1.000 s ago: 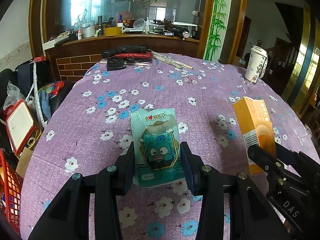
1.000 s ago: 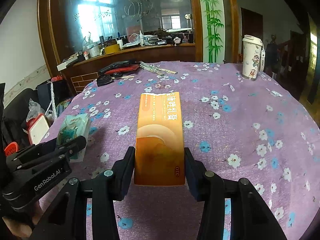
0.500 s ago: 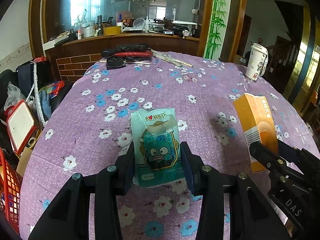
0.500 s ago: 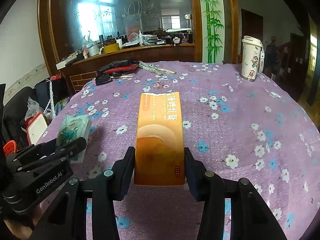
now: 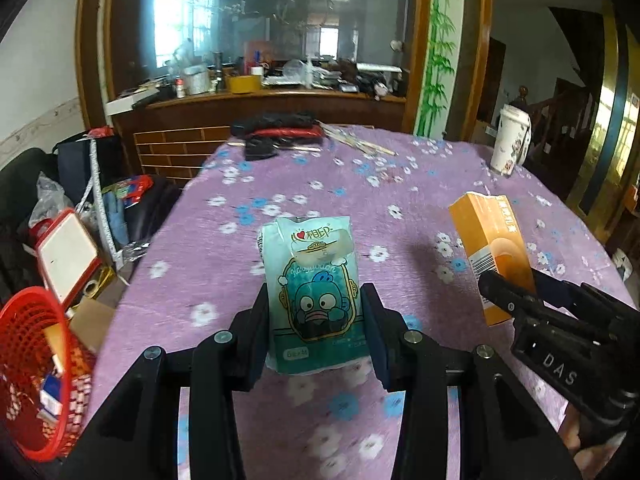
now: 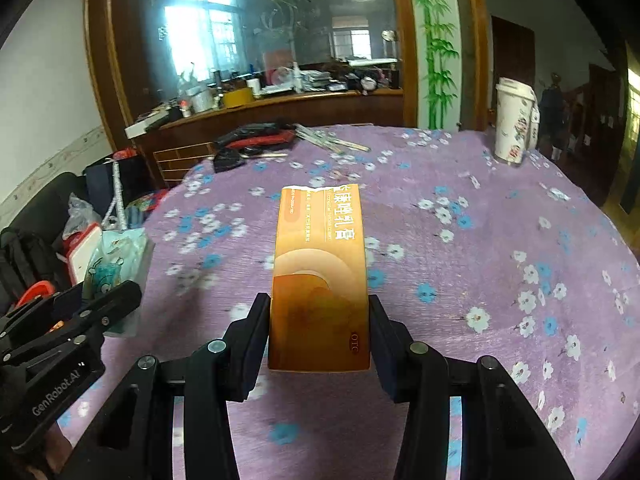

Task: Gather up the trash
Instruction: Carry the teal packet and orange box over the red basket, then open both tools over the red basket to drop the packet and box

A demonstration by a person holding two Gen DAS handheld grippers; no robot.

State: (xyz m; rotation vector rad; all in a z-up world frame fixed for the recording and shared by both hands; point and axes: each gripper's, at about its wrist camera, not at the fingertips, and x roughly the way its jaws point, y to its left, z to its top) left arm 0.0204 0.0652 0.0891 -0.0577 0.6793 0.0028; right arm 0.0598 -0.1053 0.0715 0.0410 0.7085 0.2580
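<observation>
The left gripper [image 5: 314,330] clamps the teal packet [image 5: 314,292], the right gripper [image 6: 319,336] the orange box [image 6: 320,280]; both long axes point away, forward over the desk [image 6: 500,280].

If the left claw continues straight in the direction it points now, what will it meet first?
Probably the purple flowered tablecloth. The left claw is shut on the teal tissue pack and points downward over bare cloth; nothing else lies ahead before the black items at the far edge. Depth is uncertain.
</observation>
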